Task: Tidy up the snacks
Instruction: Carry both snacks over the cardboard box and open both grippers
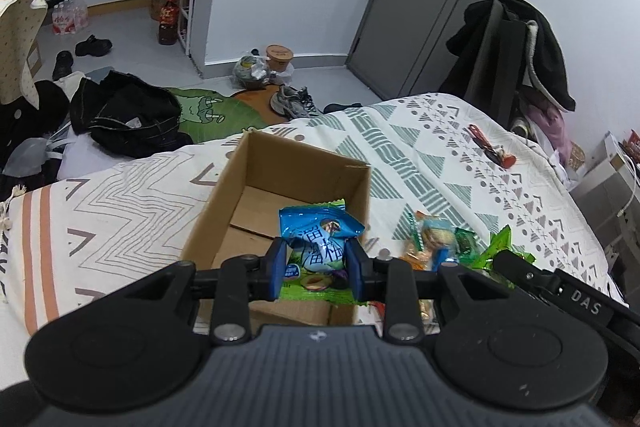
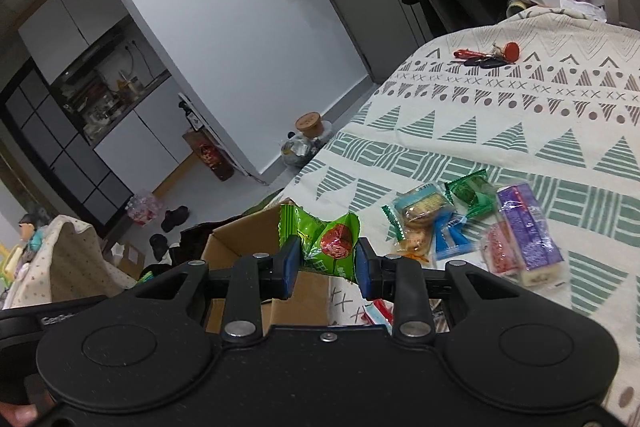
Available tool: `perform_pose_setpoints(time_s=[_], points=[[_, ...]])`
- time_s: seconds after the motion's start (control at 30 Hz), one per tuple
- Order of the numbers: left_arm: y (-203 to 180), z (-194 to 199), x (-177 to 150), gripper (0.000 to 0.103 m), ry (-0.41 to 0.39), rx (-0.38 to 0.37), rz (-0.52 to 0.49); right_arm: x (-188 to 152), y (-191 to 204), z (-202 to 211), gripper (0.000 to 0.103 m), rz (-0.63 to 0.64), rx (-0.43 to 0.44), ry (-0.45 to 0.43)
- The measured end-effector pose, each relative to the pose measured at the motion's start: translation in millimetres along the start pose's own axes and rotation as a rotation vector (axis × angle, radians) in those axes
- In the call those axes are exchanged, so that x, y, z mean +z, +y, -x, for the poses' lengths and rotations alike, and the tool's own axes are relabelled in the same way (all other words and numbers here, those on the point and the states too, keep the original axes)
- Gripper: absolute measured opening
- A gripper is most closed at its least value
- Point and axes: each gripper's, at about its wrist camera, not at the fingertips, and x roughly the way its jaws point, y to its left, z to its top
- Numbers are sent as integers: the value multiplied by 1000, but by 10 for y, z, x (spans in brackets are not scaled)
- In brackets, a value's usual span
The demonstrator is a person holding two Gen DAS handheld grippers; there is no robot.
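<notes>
The left gripper [image 1: 319,265] is clamping a blue snack packet [image 1: 320,241] above the cardboard box [image 1: 224,211], just inside its right wall. The right gripper [image 2: 327,263] is pinching a green snack packet [image 2: 326,243] over the box's corner; loose snacks [image 2: 472,223] are lying beside it on the patterned bedspread [image 2: 520,115].

"DAS" on the black right tongs [image 1: 520,267]
</notes>
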Motion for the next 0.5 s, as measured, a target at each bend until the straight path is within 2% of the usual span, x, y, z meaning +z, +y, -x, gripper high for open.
perform_pose_setpoints(time_s=[0.5], points=[[349, -357, 83, 31, 46, 30, 62, -107, 358, -358, 29, 48, 50, 65]])
